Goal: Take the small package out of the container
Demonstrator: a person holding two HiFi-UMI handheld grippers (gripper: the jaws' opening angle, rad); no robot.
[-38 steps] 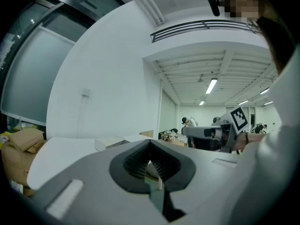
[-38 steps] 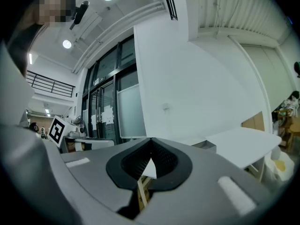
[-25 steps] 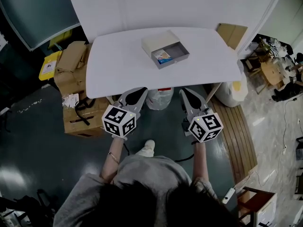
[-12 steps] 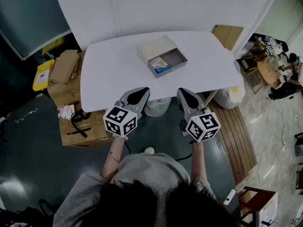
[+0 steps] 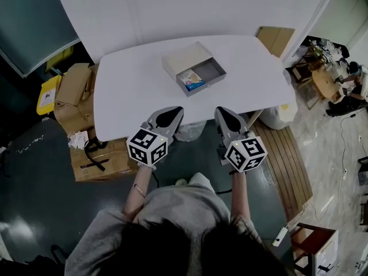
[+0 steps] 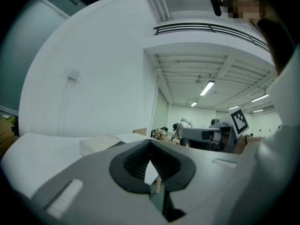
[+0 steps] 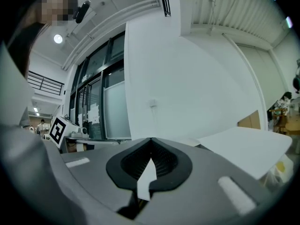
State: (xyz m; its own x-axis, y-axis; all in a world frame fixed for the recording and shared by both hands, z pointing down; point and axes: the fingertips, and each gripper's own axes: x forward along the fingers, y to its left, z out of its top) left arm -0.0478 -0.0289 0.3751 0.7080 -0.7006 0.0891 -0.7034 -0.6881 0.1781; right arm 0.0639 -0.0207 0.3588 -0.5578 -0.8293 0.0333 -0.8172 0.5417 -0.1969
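Observation:
On the white table (image 5: 132, 91) stands a beige box-shaped container (image 5: 194, 68) with its grey drawer pulled out toward me. A small blue-and-orange package (image 5: 192, 80) lies in the drawer's left part. My left gripper (image 5: 171, 110) and right gripper (image 5: 222, 110) hang side by side over the table's near edge, both short of the container, both shut and empty. In the left gripper view the closed jaws (image 6: 150, 143) point at the container (image 6: 101, 145). The right gripper view shows its closed jaws (image 7: 151, 140) and the tabletop (image 7: 243, 146) beyond.
Cardboard boxes (image 5: 73, 91) are stacked left of the table, and another one (image 5: 98, 157) sits on the floor. A white bag (image 5: 282, 117) and wooden planks (image 5: 293, 165) lie at the right. A white wall (image 5: 190, 10) stands behind the table.
The table and container have drifted slightly left and nearer in the head view as the person steps up. Both grippers keep their pose and stay shut.

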